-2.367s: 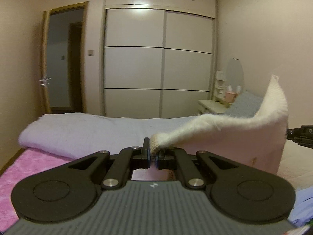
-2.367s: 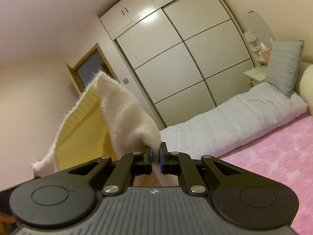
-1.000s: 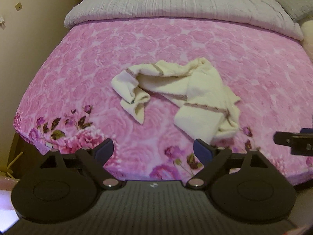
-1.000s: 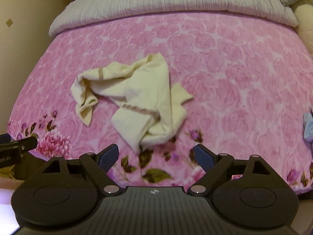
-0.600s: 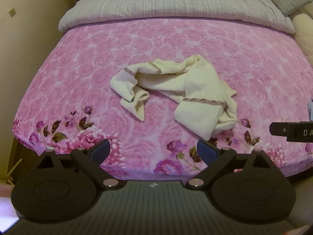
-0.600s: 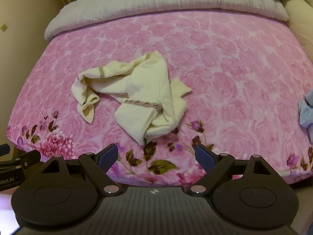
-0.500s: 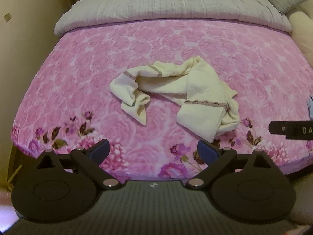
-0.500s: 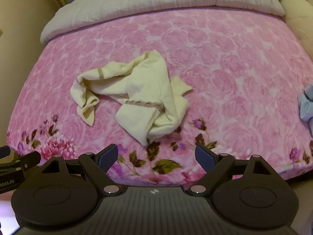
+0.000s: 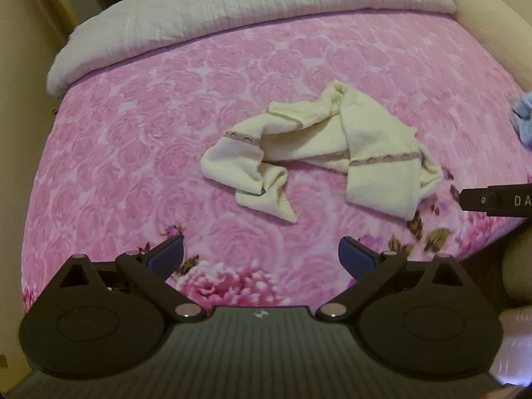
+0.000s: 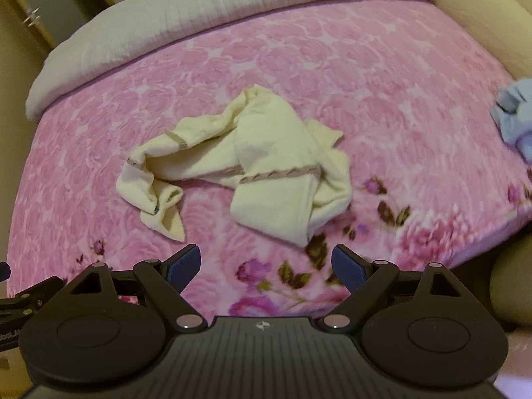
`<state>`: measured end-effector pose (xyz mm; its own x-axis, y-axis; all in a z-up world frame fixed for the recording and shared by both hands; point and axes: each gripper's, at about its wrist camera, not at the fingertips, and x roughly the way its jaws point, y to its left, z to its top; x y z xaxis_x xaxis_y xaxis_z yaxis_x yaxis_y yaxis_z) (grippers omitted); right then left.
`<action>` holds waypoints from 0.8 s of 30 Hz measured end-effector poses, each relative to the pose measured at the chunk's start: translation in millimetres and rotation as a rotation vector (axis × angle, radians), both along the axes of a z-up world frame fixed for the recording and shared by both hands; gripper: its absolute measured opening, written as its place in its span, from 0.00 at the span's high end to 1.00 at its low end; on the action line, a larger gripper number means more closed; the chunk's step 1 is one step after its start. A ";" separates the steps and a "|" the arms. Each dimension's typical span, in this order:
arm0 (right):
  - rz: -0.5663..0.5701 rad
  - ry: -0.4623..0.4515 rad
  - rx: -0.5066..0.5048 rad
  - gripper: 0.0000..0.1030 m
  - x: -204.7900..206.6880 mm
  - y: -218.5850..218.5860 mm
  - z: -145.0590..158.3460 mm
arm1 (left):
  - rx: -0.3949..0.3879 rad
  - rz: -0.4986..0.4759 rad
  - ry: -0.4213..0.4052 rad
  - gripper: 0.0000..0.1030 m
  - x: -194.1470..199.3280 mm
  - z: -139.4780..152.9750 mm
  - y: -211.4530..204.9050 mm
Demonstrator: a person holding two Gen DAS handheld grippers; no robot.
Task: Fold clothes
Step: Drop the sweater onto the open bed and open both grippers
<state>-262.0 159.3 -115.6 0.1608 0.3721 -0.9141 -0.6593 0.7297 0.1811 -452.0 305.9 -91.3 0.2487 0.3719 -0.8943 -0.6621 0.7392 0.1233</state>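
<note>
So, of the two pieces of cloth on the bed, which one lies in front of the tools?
The cream garment, crumpled mid-bed; the light blue cloth lies at the right edge.

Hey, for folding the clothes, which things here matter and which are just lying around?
For the job:
cream garment
left gripper, open
right gripper, open

Lying about:
blue cloth
grey duvet
pink bedspread

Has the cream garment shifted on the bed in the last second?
No. The cream garment lies crumpled in the same shape, its lower corner beside the same printed leaves on the pink bedspread; only the cameras moved.
</note>
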 end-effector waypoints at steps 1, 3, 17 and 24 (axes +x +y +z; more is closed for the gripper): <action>-0.014 0.000 -0.003 0.14 -6.1 0.6 0.0 | -0.007 -0.013 -0.002 0.04 -2.5 -1.7 2.6; -0.040 -0.002 -0.015 0.14 -15.9 0.9 -1.0 | -0.022 -0.038 -0.007 0.04 -7.6 -5.2 7.8; -0.115 -0.008 -0.057 0.14 -31.8 12.9 -3.1 | -0.070 -0.089 -0.016 0.04 -14.4 -12.1 24.5; -0.121 0.004 -0.074 0.14 -35.2 19.3 -9.6 | -0.086 -0.094 -0.008 0.04 -12.2 -20.2 33.2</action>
<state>-297.2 178.6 -125.2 0.1964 0.2815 -0.9392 -0.5654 0.8151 0.1261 -464.2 339.1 -111.6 0.2864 0.2689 -0.9196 -0.5898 0.8058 0.0519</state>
